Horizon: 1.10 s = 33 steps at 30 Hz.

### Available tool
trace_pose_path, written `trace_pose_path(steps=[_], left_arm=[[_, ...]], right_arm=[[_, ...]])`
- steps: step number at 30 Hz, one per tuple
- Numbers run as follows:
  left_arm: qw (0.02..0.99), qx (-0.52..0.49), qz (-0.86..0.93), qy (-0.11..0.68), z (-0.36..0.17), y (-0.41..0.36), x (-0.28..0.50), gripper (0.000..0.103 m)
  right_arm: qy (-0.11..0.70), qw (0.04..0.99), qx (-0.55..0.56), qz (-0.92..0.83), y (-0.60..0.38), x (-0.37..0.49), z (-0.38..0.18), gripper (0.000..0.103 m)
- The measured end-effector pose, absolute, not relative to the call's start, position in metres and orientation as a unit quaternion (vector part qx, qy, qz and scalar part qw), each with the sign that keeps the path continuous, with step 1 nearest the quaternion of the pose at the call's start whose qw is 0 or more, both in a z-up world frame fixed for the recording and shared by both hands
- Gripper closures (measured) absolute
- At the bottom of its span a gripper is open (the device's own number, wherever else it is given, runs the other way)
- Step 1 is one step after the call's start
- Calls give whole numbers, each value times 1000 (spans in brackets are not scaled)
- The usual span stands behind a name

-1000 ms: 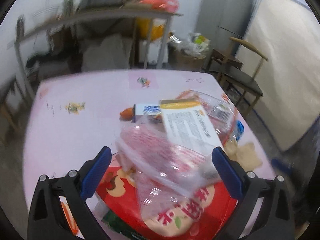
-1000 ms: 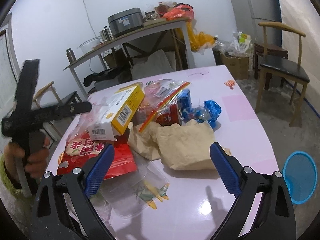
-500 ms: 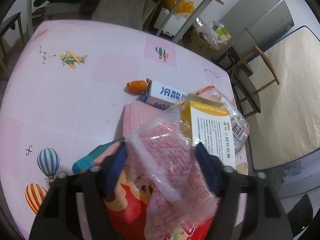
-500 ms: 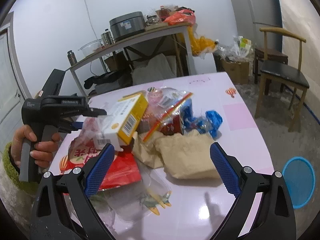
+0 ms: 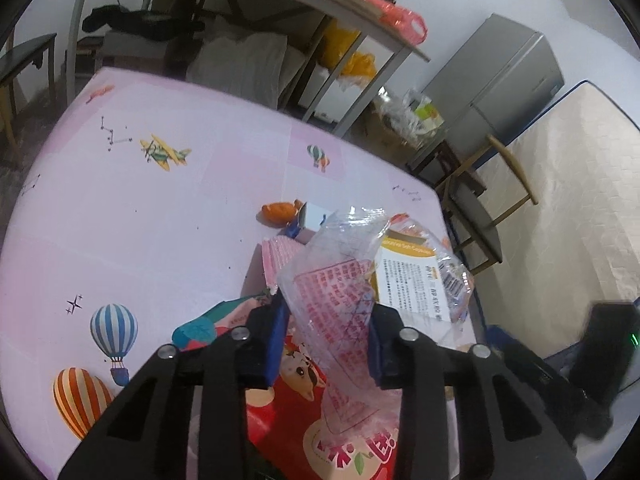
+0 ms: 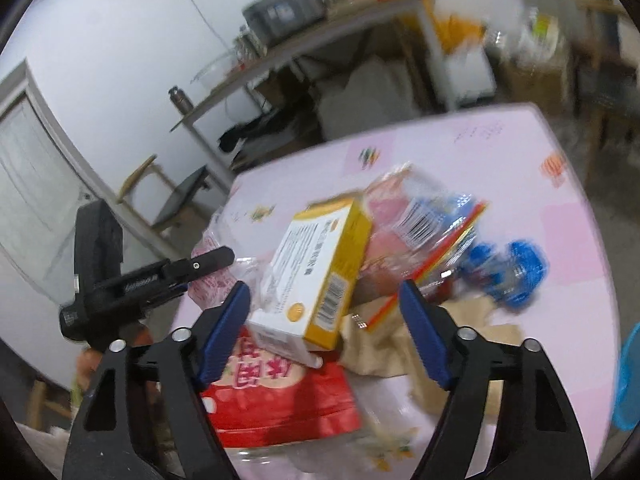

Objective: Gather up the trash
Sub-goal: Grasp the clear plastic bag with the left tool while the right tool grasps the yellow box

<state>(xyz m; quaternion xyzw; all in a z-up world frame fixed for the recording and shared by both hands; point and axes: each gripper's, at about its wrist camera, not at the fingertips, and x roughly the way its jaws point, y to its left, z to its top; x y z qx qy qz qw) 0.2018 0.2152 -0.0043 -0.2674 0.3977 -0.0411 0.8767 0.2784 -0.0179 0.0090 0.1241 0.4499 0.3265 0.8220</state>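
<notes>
Our left gripper (image 5: 326, 334), wide open a second ago, is closing on the clear printed wrapper (image 5: 340, 292) at lower centre; our right gripper (image 6: 324, 320) is closing around the yellow box (image 6: 320, 276), untouched, so two pickups begin.

The whole right wrist view is motion-blurred. Beyond the right hand-held gripper (image 6: 324, 304), the yellow box (image 6: 320, 276) has unreadable print, and the blue basket (image 6: 628, 380) to its right is cut off by the frame edge.
</notes>
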Motion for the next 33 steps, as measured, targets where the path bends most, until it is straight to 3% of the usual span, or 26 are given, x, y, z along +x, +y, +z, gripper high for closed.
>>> trace_pose_path(steps=[8, 16, 18, 33], left_arm=[[883, -268, -60, 380, -9, 217, 192, 79], [882, -269, -69, 381, -15, 212, 195, 79], [882, -269, -70, 380, -16, 212, 196, 79], [888, -273, -76, 363, -13, 213, 190, 79]], right_arm=[[541, 739, 192, 352, -7, 313, -19, 42], [575, 699, 220, 364, 4, 322, -26, 53], [578, 694, 224, 366, 6, 322, -27, 65], [520, 732, 214, 384, 0, 309, 12, 73]])
